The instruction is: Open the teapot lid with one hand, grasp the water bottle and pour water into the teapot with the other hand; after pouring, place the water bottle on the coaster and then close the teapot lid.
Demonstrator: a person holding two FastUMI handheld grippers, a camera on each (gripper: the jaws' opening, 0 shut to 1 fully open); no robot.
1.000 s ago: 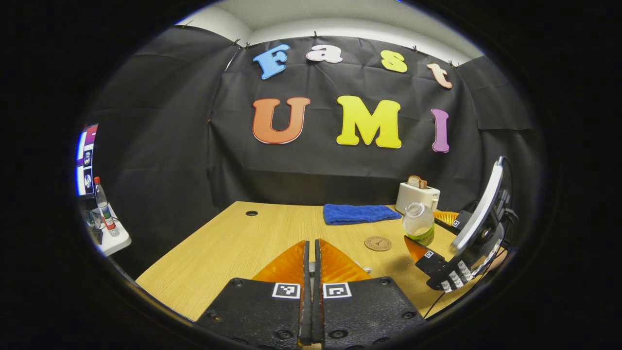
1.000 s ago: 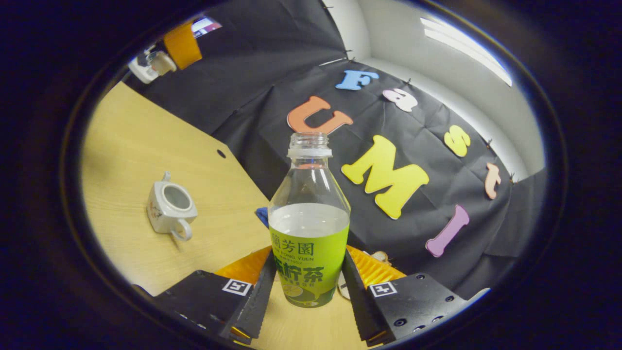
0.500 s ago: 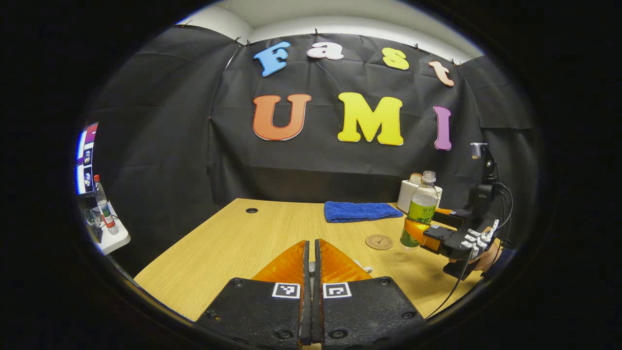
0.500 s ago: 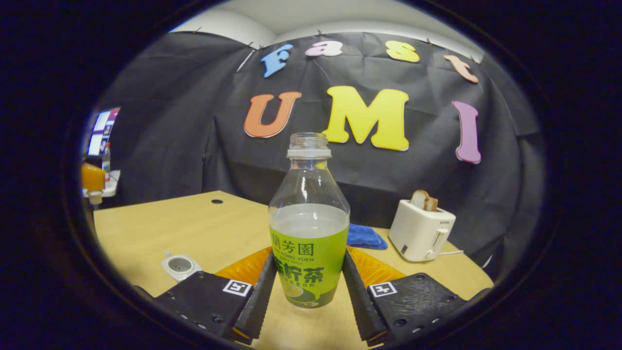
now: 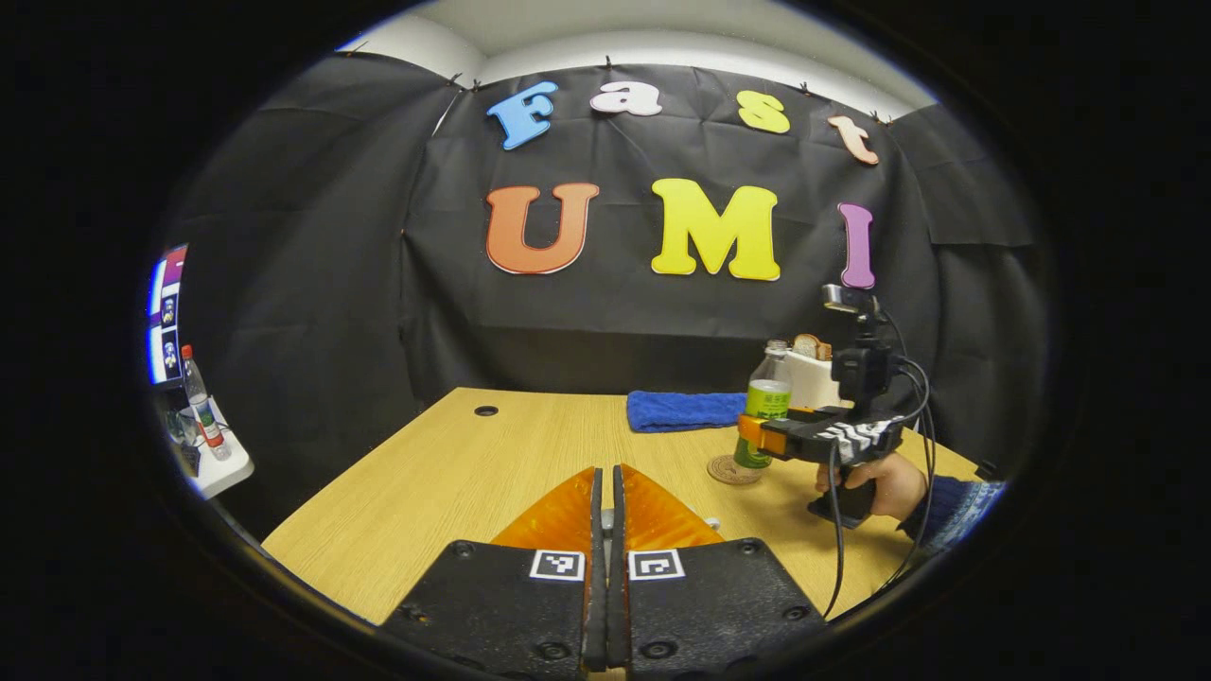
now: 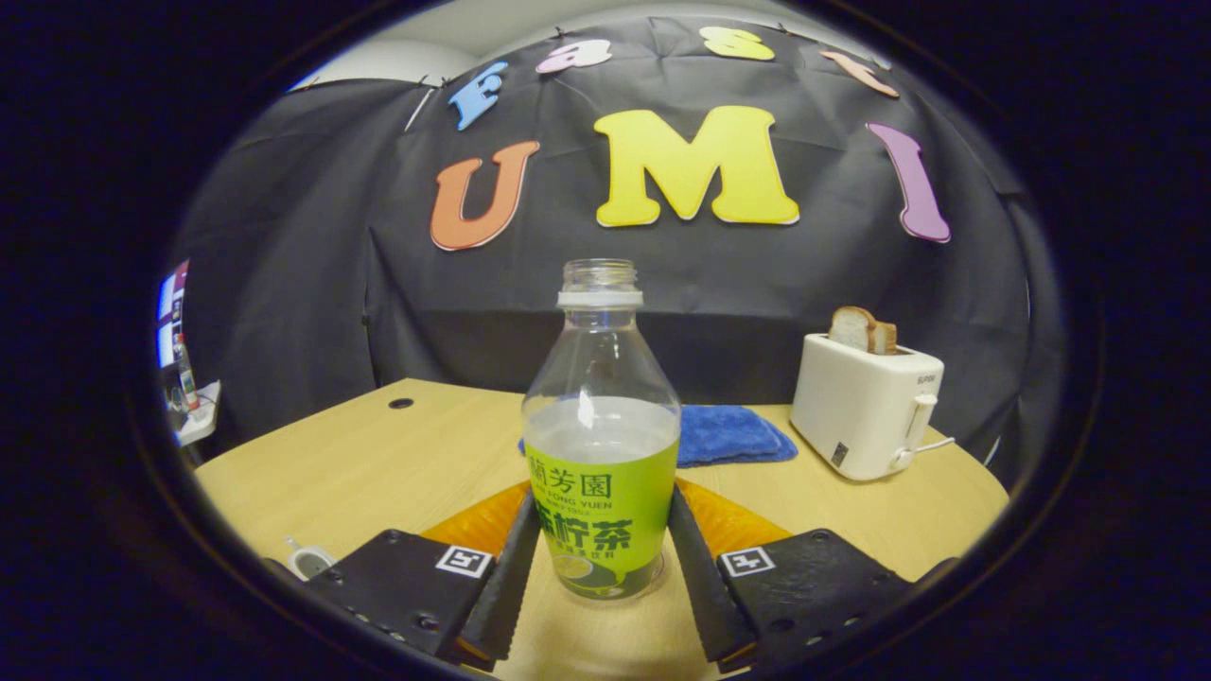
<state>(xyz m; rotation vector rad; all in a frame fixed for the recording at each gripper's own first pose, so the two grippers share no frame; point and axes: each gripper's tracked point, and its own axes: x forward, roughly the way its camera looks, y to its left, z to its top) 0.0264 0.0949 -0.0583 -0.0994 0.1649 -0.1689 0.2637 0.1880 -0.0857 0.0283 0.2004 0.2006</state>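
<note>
Water bottle [image 6: 602, 445] now upright, no more tilted as one second ago, with the water surface level inside. Carried leftward and farther from the camera in the left gripper view, from the right edge toward the coaster [image 5: 735, 470]; bottle base now over the coaster, contact not clear. Right gripper [image 5: 757, 437] turned level, and the hand [image 5: 875, 482] under it now in view. Teapot [image 6: 307, 560] moved down to the low left edge of the right gripper view.
</note>
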